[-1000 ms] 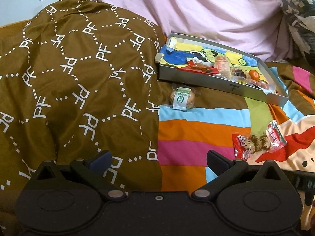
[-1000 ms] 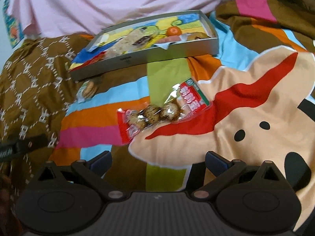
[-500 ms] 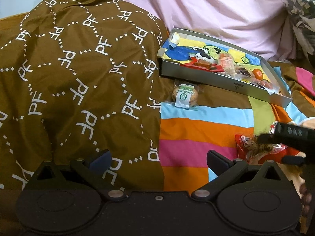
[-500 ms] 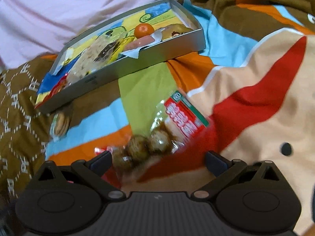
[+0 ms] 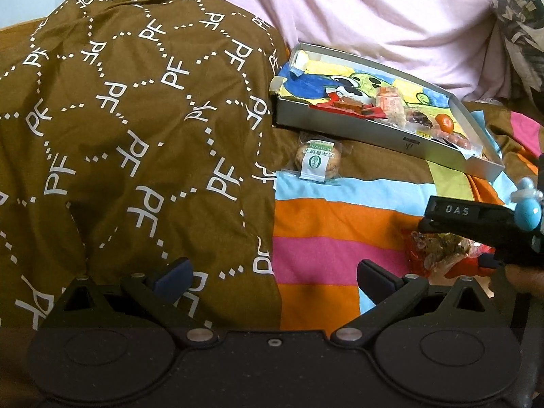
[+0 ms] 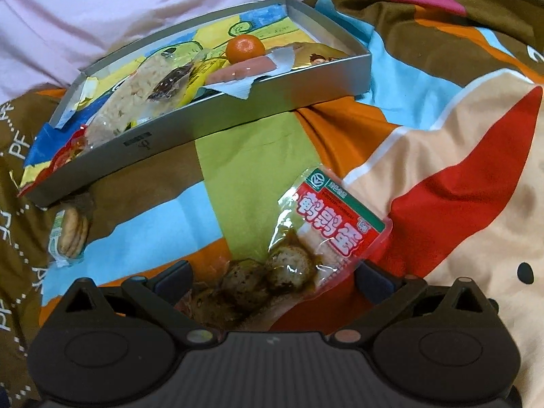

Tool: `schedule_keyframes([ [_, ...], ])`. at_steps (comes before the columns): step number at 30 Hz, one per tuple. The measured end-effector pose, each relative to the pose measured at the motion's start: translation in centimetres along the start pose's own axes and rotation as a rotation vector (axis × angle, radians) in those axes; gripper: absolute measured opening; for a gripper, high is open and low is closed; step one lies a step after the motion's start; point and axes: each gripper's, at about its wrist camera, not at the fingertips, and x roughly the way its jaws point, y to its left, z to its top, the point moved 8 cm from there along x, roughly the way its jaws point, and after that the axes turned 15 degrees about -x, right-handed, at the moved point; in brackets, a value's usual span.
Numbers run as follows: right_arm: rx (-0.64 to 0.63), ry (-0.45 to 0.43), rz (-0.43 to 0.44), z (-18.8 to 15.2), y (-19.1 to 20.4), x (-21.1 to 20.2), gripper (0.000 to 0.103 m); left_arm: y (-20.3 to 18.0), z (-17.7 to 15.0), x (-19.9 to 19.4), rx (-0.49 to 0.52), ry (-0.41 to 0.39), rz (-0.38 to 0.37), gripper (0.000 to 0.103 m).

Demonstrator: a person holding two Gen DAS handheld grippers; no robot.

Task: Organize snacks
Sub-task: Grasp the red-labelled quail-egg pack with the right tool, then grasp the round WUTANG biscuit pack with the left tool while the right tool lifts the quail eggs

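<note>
My right tool [image 6: 272, 277] is low over the bed, its fingers spread wide, and the egg pack [image 6: 299, 251] lies between them on the striped blanket [image 6: 163, 224], not yet pinched. The pack's red label end points away from me toward the tray [image 6: 238, 115]. From my left tool's camera the right tool [image 5: 476, 224] shows at the right edge, sitting over the same pack [image 5: 431, 248].

My left tool [image 5: 272, 278] hangs with fingers apart and nothing between them, over the seam where the brown quilt [image 5: 136, 136] meets the blanket.

The tray sits farther up the bed against the pink sheet [image 5: 374, 10], holding a tangerine [image 6: 244, 47], a rice bar [image 6: 136, 102] and other wrapped snacks. A wrapped biscuit [image 5: 318, 163] lies on the blanket just beside the tray's near left corner.
</note>
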Motion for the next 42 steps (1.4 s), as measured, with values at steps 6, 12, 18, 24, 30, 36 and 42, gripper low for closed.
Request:
schedule_keyframes([
  [6,-0.061,-0.032,0.009,-0.5,0.8,-0.4,0.103,0.0,0.0,0.1,0.003,0.001,0.002,0.102],
  [12,-0.105,-0.046,0.033,-0.9,1.1,-1.2,0.095,0.0,-0.1,0.1,0.009,0.0,0.006,0.102],
  [18,-0.162,-0.05,0.067,-1.5,1.2,-2.1,0.079,0.0,-0.1,0.1,0.013,-0.002,0.007,0.102],
  [24,-0.262,-0.05,0.107,-2.3,1.1,-3.1,0.064,0.0,-0.2,0.1,0.028,-0.011,0.017,0.102],
  [30,-0.374,-0.024,0.147,-2.9,1.1,-4.0,0.055,-0.1,-0.2,-0.1,0.04,-0.02,0.02,0.102],
  [36,-0.434,-0.024,0.188,-3.2,0.9,-4.7,0.05,-0.1,-0.3,-0.2,0.05,-0.027,0.026,0.102],
  [42,-0.317,-0.002,0.266,-3.0,0.0,-4.7,0.06,-0.1,-0.4,-0.2,0.059,-0.029,0.029,0.102],
])
